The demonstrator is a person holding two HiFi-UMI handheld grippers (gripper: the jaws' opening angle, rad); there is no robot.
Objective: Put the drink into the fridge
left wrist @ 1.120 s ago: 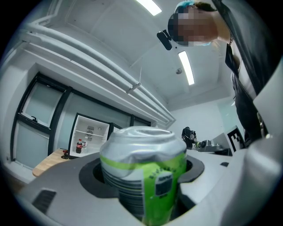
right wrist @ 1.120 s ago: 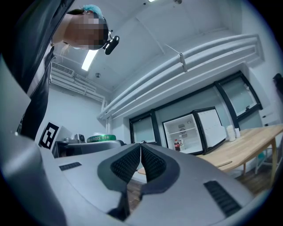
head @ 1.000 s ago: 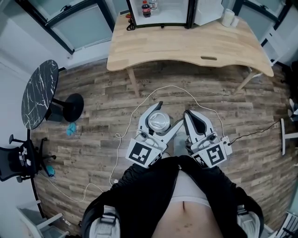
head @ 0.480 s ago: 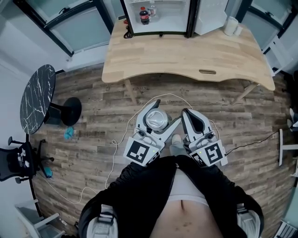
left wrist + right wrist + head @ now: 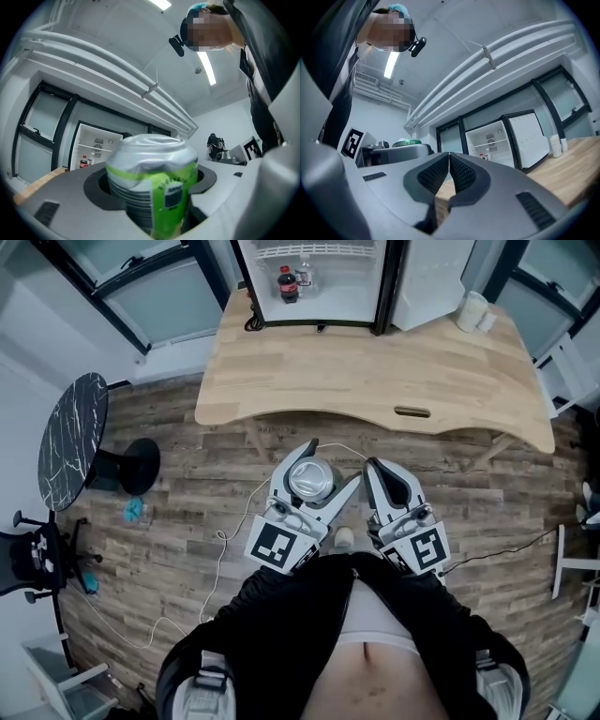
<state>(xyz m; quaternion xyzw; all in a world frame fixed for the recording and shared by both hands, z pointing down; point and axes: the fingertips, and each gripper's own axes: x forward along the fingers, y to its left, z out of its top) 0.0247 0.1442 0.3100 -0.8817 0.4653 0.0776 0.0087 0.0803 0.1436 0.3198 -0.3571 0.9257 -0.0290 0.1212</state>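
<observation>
Two sets of jaws, one load. On my left, the left gripper point(image 5: 325, 472) is clamped round the drink point(image 5: 312, 482), a dented green-and-silver can. It stands upright between the jaws, long axis vertical, top toward my head. The fridge point(image 5: 345, 285) lies straight ahead of the can and well apart from it. Its door is open at the far side of the wooden worktop point(image 5: 375, 371), and a cola bottle point(image 5: 287, 282) stands inside at the left. I judge the left side carries it in. The right gripper point(image 5: 449, 161) has its jaws pressed together on nothing, just beside the can.
</observation>
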